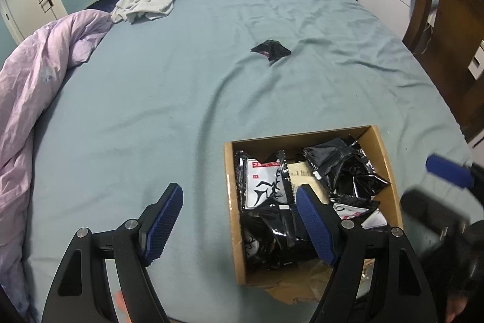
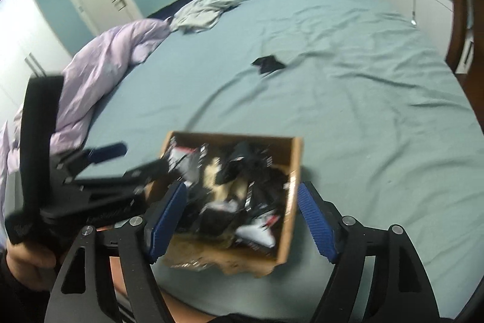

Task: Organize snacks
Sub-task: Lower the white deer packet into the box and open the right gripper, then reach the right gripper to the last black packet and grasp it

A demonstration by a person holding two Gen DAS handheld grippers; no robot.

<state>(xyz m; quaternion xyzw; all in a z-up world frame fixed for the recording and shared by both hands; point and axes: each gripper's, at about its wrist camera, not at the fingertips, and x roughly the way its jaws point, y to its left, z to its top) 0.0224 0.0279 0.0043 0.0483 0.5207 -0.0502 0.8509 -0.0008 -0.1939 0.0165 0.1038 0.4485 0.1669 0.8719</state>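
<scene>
- A teal-sheeted bed is carrying a lilac duvet along its left edge.
- A cardboard box of black and white snack packets is sitting near the front edge.
- The left gripper and right gripper are both hanging spread, gripping nothing.
- One black packet is lying mid-bed.

A cardboard box sits on the bed, low and right of middle in the left wrist view. Snack packets lie inside it. One snack packet lies alone on the bed above the box. A quilt lies along the left edge, with clothes behind it at upper left.
</scene>
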